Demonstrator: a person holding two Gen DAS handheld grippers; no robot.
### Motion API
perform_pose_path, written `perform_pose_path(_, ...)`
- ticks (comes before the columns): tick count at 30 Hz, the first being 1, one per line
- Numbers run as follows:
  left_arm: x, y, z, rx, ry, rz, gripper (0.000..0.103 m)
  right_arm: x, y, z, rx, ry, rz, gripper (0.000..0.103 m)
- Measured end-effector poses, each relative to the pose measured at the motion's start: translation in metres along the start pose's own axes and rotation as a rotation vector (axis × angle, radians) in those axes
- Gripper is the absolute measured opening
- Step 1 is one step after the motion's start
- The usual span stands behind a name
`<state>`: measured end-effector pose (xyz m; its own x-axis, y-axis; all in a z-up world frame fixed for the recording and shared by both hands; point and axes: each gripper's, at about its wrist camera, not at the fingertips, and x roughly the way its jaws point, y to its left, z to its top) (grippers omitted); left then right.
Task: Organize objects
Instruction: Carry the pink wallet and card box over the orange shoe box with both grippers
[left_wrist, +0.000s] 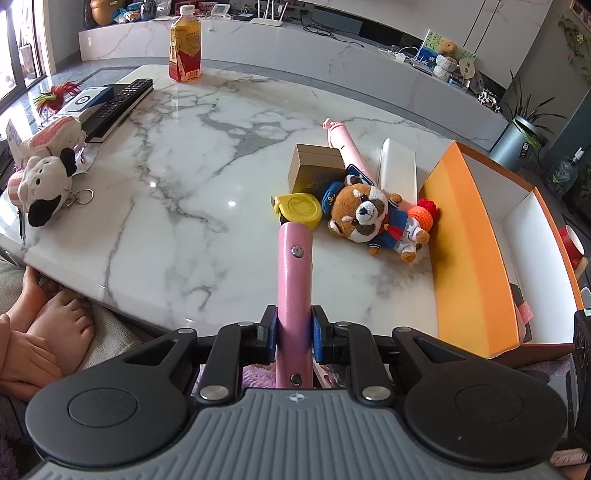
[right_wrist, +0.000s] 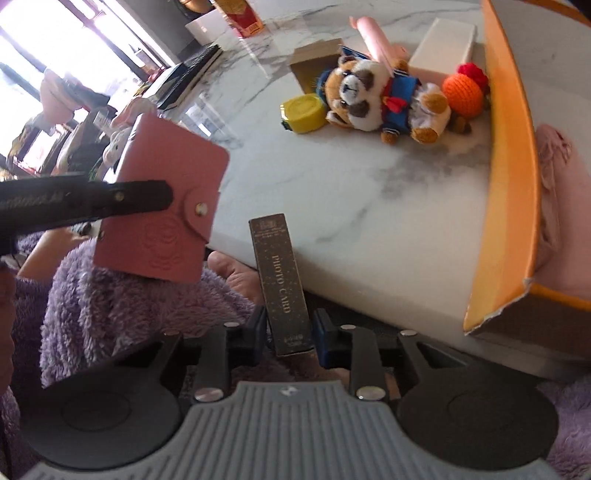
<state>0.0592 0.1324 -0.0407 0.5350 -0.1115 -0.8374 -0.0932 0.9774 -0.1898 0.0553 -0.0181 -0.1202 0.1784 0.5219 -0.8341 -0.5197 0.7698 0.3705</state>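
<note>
1. Off the marble table's near edge, the right wrist view alone shows the left gripper (right_wrist: 155, 195) clamped on a pink snap wallet (right_wrist: 162, 199) seen face-on; the left view shows only its edge.
2. Right gripper (right_wrist: 290, 325) is clamped on a dark "PHOTO CARD" box (right_wrist: 279, 277), tilted, above the lap.
3. Farther in, a raccoon plush (left_wrist: 373, 218) lies beside the orange box (left_wrist: 469, 258) at the table's right edge.
</note>
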Motion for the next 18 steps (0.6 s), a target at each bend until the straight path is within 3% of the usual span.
perform_pose_path(7,0.003,0.008,0.001,-0.023,0.005,-0.007,0.021,0.02,0.031,0.014,-0.21,0.027,-0.054,0.032)
perform_pose_path(14,0.01,0.019,0.002,-0.062,0.02,-0.036,0.021,0.041,0.042,0.033,-0.262,0.015,-0.088,0.032)
perform_pose_path(18,0.009,0.022,0.004,-0.08,0.017,-0.049,0.021,0.038,0.043,0.034,-0.264,-0.002,-0.116,0.024)
